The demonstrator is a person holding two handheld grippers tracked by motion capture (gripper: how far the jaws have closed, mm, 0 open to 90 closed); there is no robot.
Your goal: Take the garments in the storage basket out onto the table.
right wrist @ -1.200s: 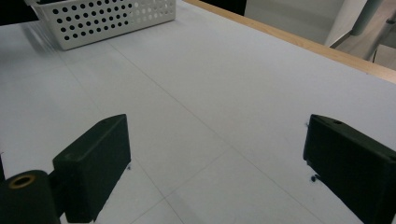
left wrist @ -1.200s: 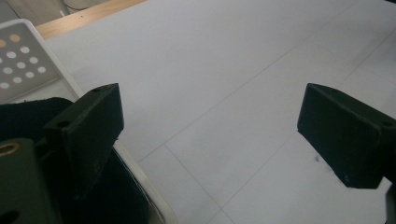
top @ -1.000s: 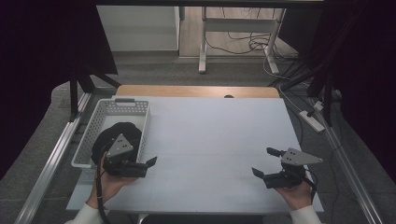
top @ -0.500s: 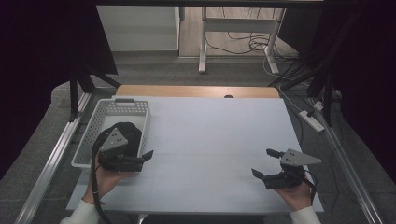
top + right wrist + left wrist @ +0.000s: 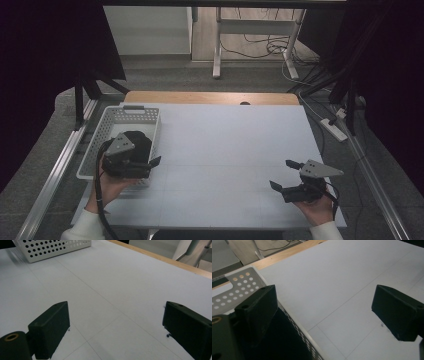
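At nine o'clock on the table (image 5: pixel 225 145), the left gripper (image 5: pixel 150 163), jaws spread and empty, hovers over the white basket (image 5: pixel 112 120) holding a dark object (image 5: pixel 137 142). Nothing is grasped yet; the right gripper (image 5: pixel 285 176) waits released at four o'clock.

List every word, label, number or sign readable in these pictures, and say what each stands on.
None can be read: the white basket, the black thing in it, the white table and both hand-held grippers, left and right, carry no legible writing. The power strip on the floor is too small to tell.
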